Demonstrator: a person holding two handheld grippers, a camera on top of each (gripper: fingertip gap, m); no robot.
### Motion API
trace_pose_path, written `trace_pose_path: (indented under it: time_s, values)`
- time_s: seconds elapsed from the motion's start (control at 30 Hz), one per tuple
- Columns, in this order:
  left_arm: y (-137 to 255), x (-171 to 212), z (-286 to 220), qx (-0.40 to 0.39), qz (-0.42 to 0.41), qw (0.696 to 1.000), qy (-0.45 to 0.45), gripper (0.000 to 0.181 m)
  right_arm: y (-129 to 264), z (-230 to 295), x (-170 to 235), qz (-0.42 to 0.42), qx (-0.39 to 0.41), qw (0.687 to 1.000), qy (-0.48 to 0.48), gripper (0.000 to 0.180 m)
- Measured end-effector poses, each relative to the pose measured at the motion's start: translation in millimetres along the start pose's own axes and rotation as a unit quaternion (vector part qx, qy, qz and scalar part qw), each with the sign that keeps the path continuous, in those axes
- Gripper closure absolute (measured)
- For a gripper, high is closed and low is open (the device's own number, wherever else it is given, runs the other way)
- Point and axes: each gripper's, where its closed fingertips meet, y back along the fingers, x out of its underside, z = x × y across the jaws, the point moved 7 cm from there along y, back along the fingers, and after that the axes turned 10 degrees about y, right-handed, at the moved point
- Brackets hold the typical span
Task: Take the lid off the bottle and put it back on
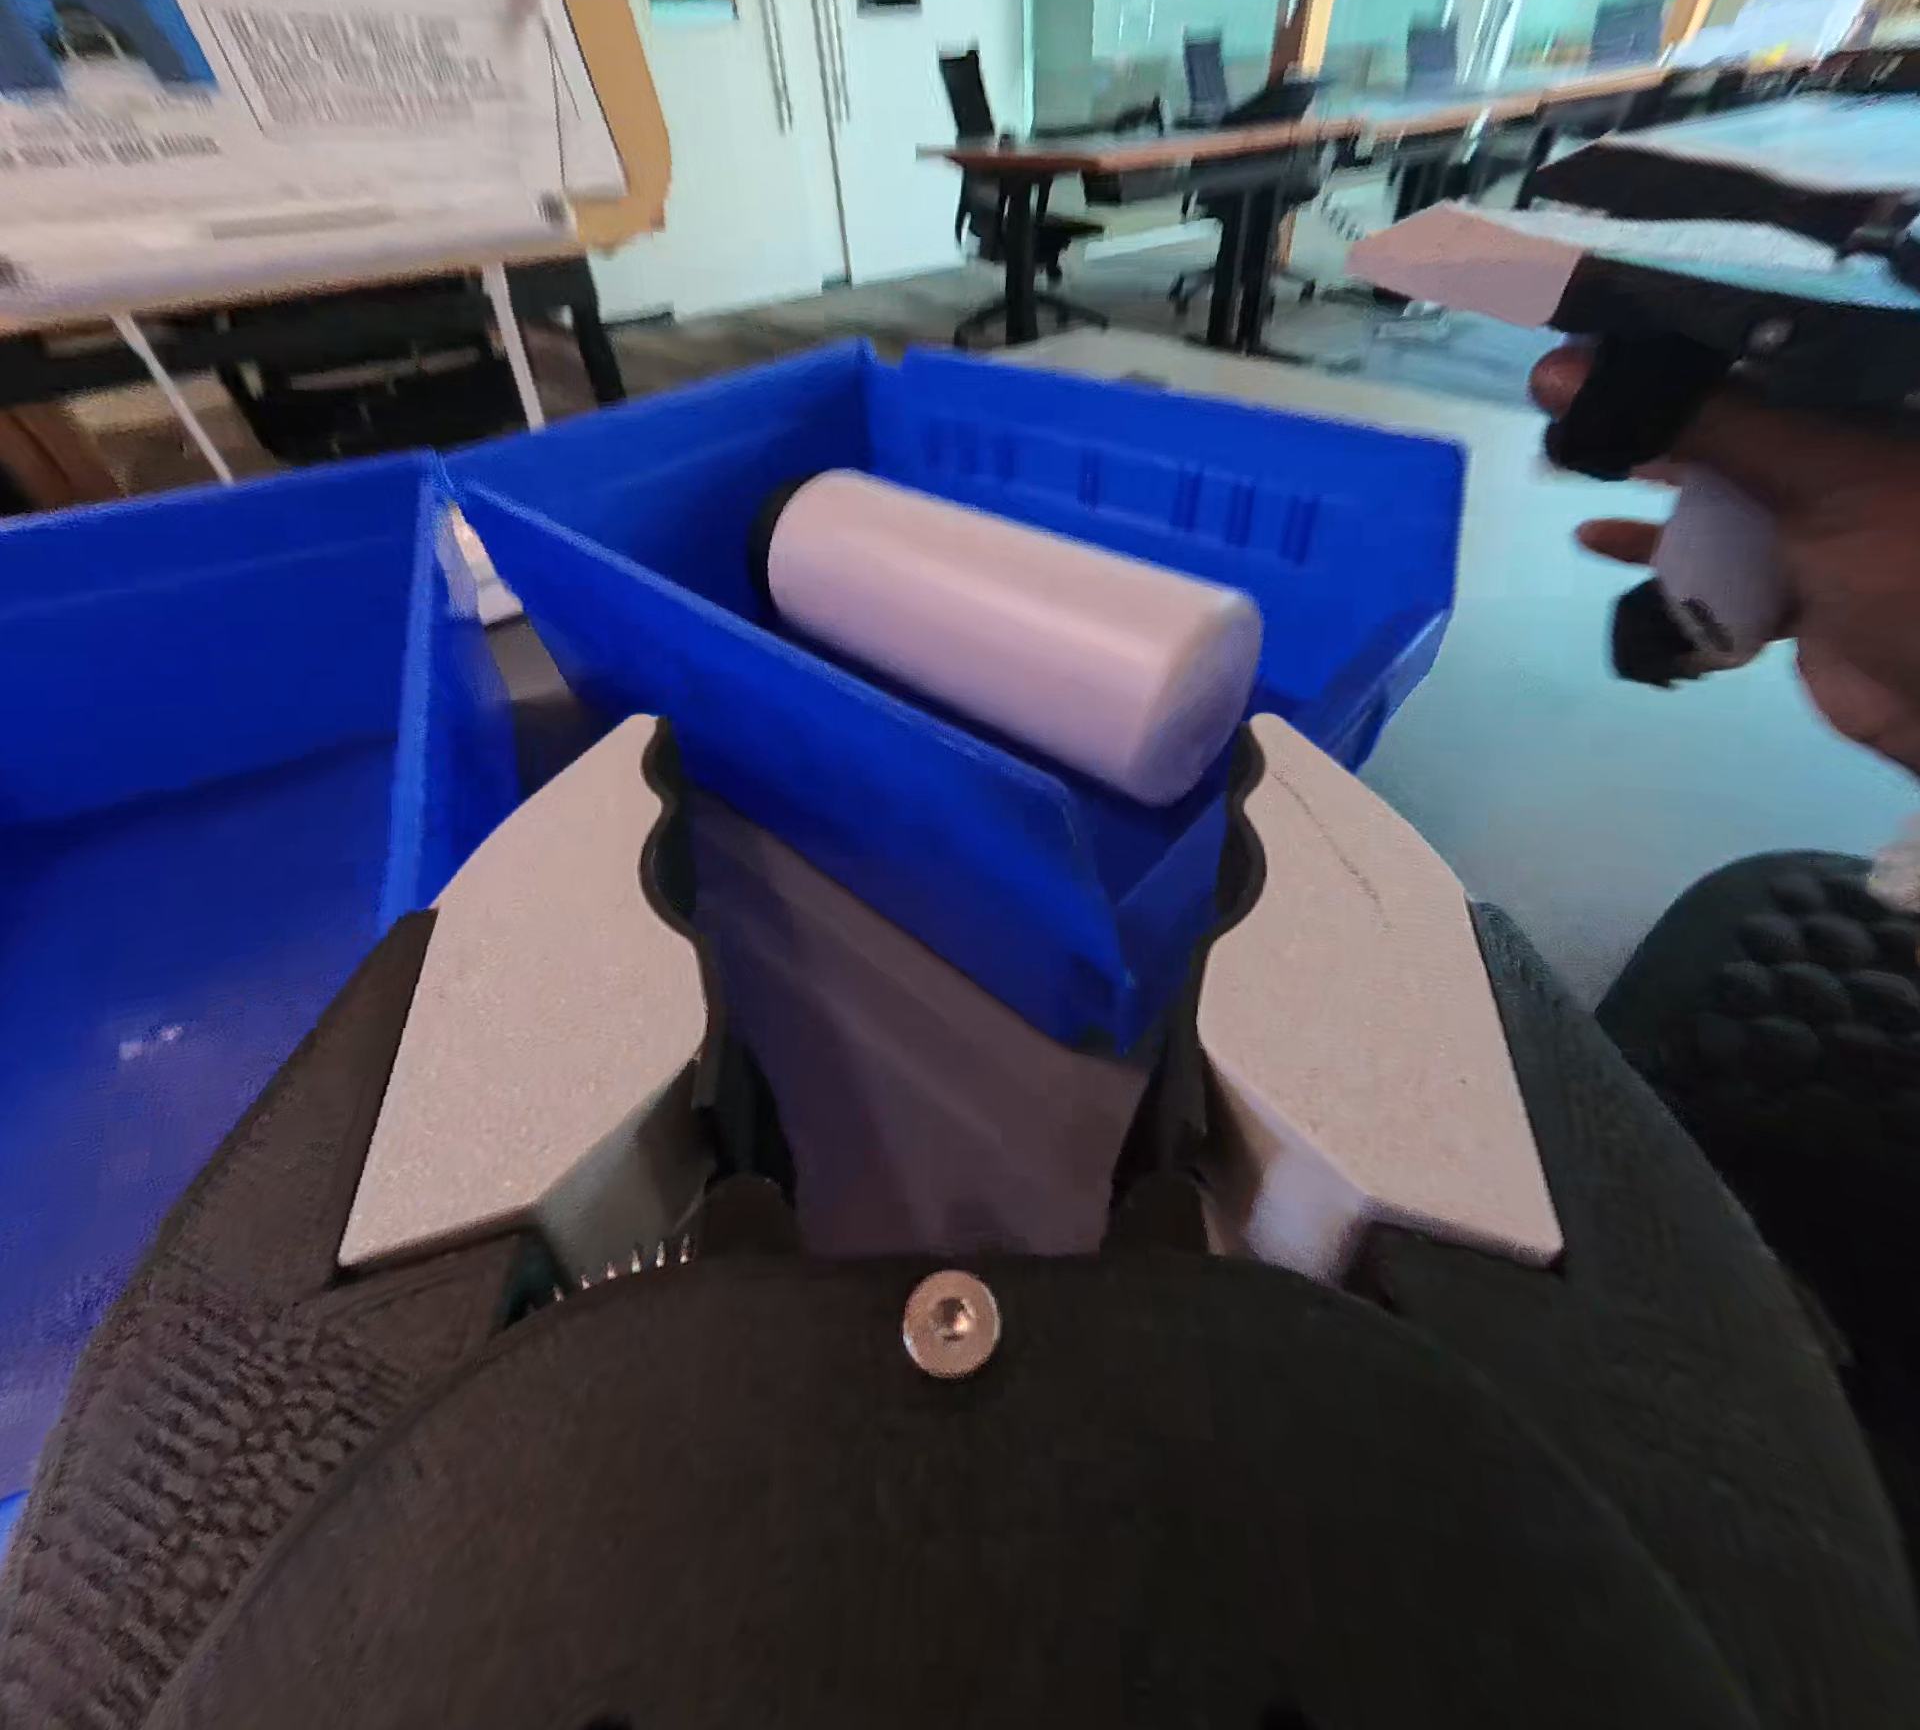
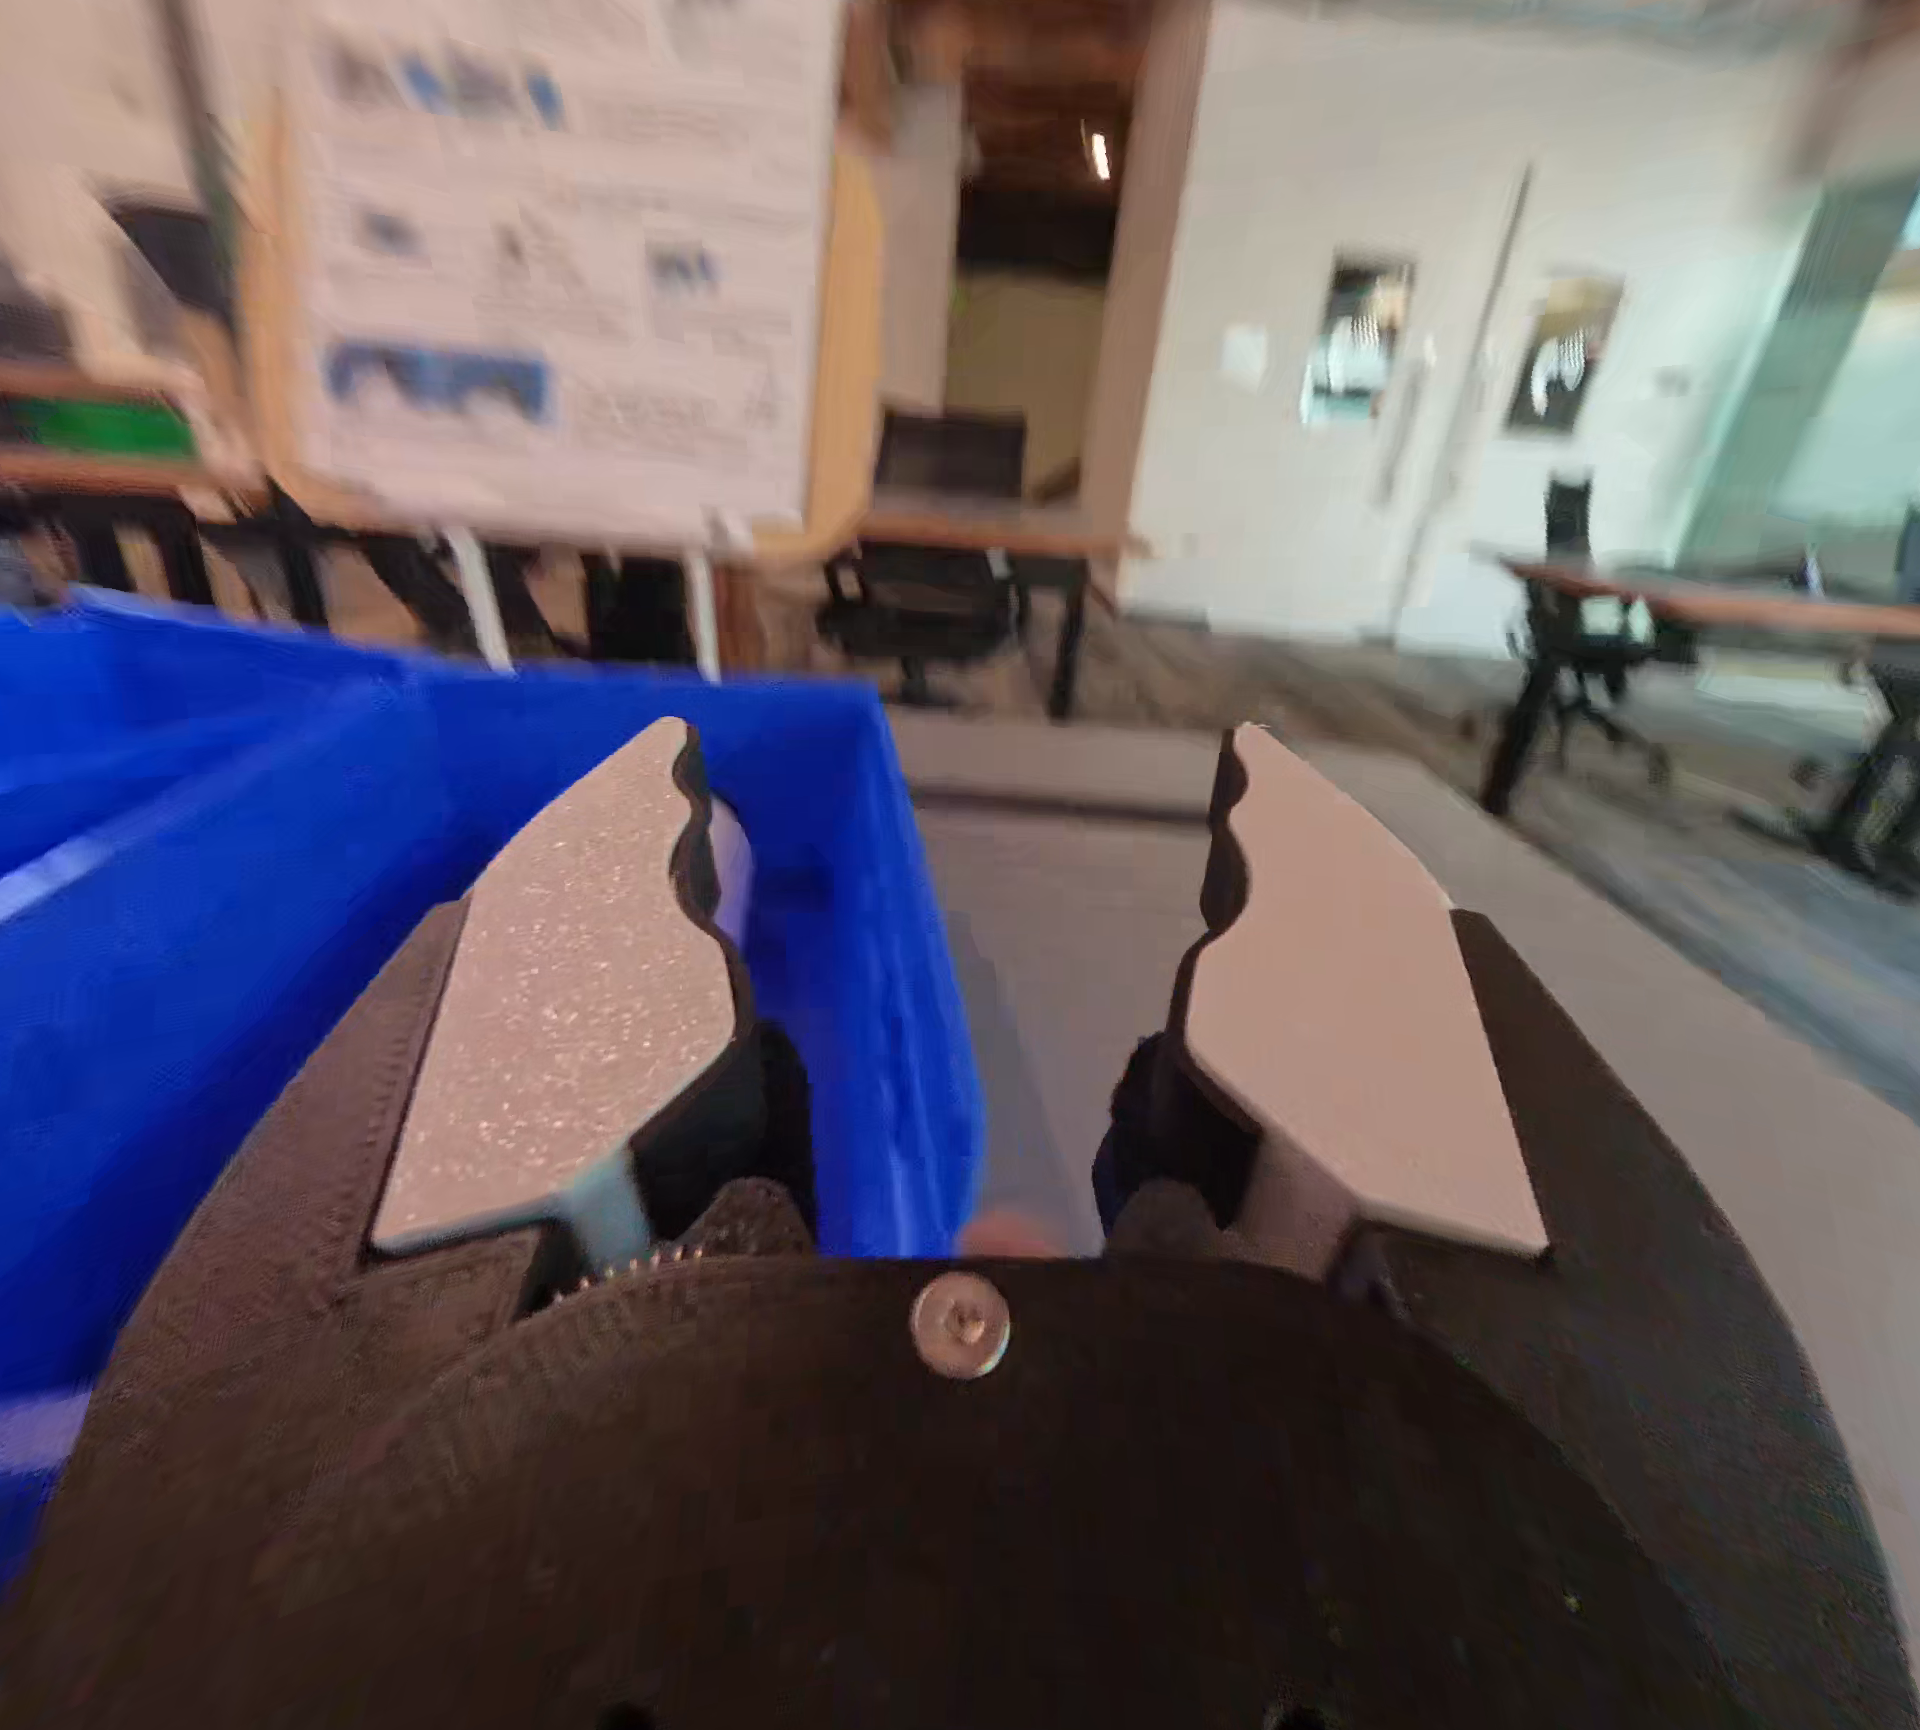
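Here the left gripper (image 1: 951, 807) stands with its jaws spread wide and nothing clamped between them; the near corner of a blue bin (image 1: 1039, 891) sits in the gap, close against the inner edge of the right-hand finger. Just ahead of the fingertips, the white bottle (image 1: 1008, 631) lies on its side in that bin, its rounded base toward the gripper and propped over the bin's low front edge. Its black lid (image 1: 767, 527) is on, at the far end, pointing away and to the left. A second blue bin (image 1: 208, 797) stands beside the first, off to the left of the gripper. Farther right and higher, the right gripper (image 1: 1455, 267) shows from the side, with a hand (image 1: 1766, 558) wrapped round its handle.

In the right wrist view, the right gripper (image 2: 966, 745) is likewise wide open and holds nothing. Its left finger overlaps the blue bin (image 2: 852, 953), whose right wall runs between the fingers, while its right finger hangs over the grey worktop (image 2: 1091, 849). This view is badly blurred; a sliver of something pale shows just inside the left finger, too smeared to identify.
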Motion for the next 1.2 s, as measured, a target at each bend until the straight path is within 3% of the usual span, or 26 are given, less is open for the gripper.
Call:
trace_pose_path:
  time_s: [0.1,0.17,0.23,0.3,0.37,0.43,0.67,0.83,1.03,1.2]
  values:
    - [-18,12,0,-0.032,0.055,0.998,-0.008,0.083,-10,6,37,0.149,-0.073,0.986,0.0,0.09]
    - [-32,17,1,-0.044,0.087,0.995,-0.034,0.093,-15,19,56,0.221,-0.131,0.966,-0.01,0.105]
    - [-43,25,2,-0.049,0.128,0.989,-0.061,0.116,-17,24,67,0.251,-0.152,0.956,-0.009,0.132]
    - [-46,27,4,-0.085,0.142,0.984,-0.067,0.13,-16,18,69,0.26,-0.146,0.954,0.008,0.171]
    - [-45,26,8,-0.114,0.142,0.98,-0.085,0.15,-14,19,67,0.269,-0.15,0.951,0.024,0.171]
    - [-43,24,11,-0.126,0.136,0.978,-0.096,0.156,-10,21,60,0.257,-0.148,0.953,0.065,0.171]
    - [-29,-28,3,-0.115,0.078,0.981,-0.133,0.158,6,12,-1,0.166,-0.066,0.977,0.117,0.172]
    - [4,-79,14,-0.124,0.042,0.983,-0.127,0.158,1,23,-69,0.13,-0.071,0.981,0.127,0.172]
    - [76,-110,65,-0.217,0.025,0.968,-0.123,0.158,-27,97,-118,0.073,-0.137,0.976,0.154,0.171]
    - [163,-112,115,-0.324,0.035,0.938,-0.122,0.157,-43,197,-140,0.021,-0.264,0.958,0.108,0.168]
